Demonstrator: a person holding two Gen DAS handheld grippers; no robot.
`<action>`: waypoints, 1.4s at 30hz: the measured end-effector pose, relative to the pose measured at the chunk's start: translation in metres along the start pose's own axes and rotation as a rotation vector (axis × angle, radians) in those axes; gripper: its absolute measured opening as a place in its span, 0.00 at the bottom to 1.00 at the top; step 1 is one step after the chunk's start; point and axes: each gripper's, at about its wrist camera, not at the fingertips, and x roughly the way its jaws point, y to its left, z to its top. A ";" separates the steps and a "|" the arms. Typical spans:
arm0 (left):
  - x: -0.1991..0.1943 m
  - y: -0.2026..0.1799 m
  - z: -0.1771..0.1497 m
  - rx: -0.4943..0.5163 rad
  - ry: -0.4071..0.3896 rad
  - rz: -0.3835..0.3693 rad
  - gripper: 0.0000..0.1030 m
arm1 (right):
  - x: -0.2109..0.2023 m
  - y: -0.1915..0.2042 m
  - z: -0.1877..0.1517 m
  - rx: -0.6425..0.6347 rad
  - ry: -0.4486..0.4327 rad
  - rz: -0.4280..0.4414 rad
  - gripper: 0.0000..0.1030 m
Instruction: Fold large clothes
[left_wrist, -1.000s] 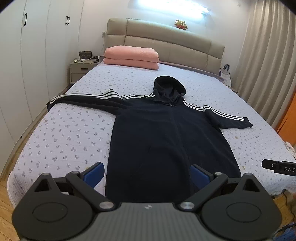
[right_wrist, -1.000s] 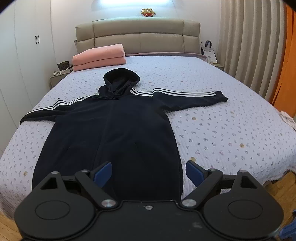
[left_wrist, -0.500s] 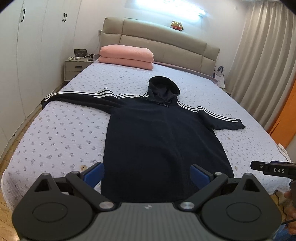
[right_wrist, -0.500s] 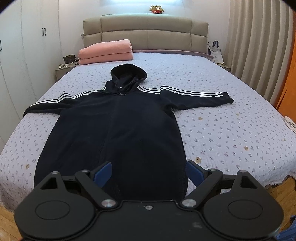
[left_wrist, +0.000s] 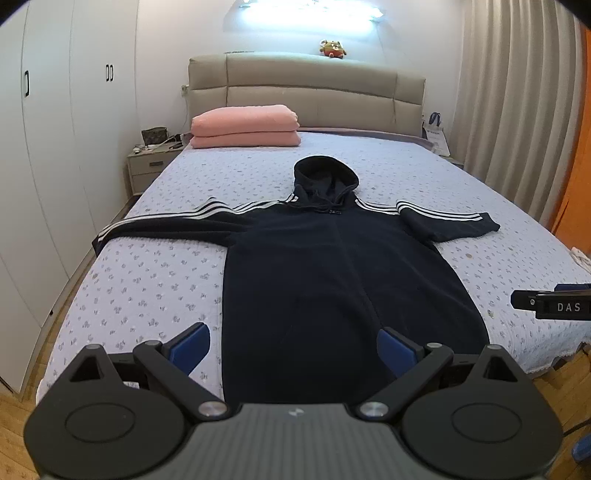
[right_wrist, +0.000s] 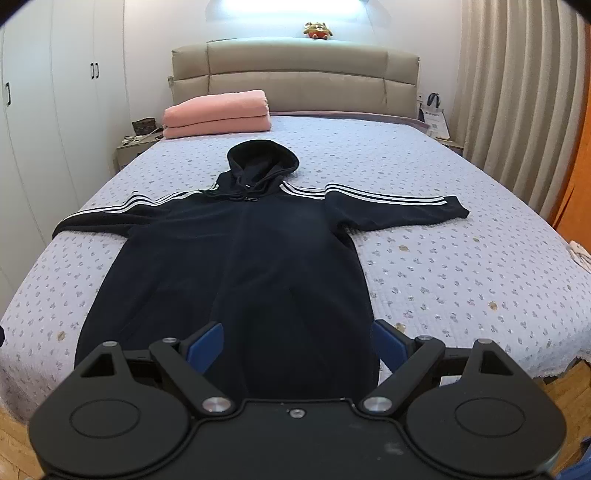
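Note:
A long dark navy hooded coat (left_wrist: 332, 280) with white sleeve stripes lies flat and face up on the bed, sleeves spread to both sides, hood toward the headboard. It also shows in the right wrist view (right_wrist: 236, 273). My left gripper (left_wrist: 295, 345) is open and empty, held off the foot of the bed above the coat's hem. My right gripper (right_wrist: 295, 341) is open and empty, also near the hem. One finger of the right gripper (left_wrist: 550, 304) shows at the right edge of the left wrist view.
The bed (left_wrist: 147, 280) has a lilac flowered cover. Folded pink blankets (left_wrist: 245, 125) lie by the beige headboard (left_wrist: 306, 85). A nightstand (left_wrist: 151, 162) and white wardrobes (left_wrist: 48, 147) stand on the left, curtains (left_wrist: 517, 96) on the right. Wooden floor lies around the bed's foot.
Both grippers have drawn back and risen, and both views have swung, so the whole coat and more of the room show. The jaws stay open and empty.

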 end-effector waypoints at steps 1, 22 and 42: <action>0.001 -0.001 0.001 0.003 -0.002 -0.002 0.96 | 0.000 0.000 0.000 0.003 0.000 -0.003 1.00; 0.148 -0.042 0.054 0.014 0.002 0.116 0.94 | 0.093 -0.033 0.021 -0.094 -0.145 -0.234 1.00; 0.451 -0.200 0.158 0.121 0.141 -0.141 0.88 | 0.379 -0.206 0.130 0.154 -0.084 -0.400 0.98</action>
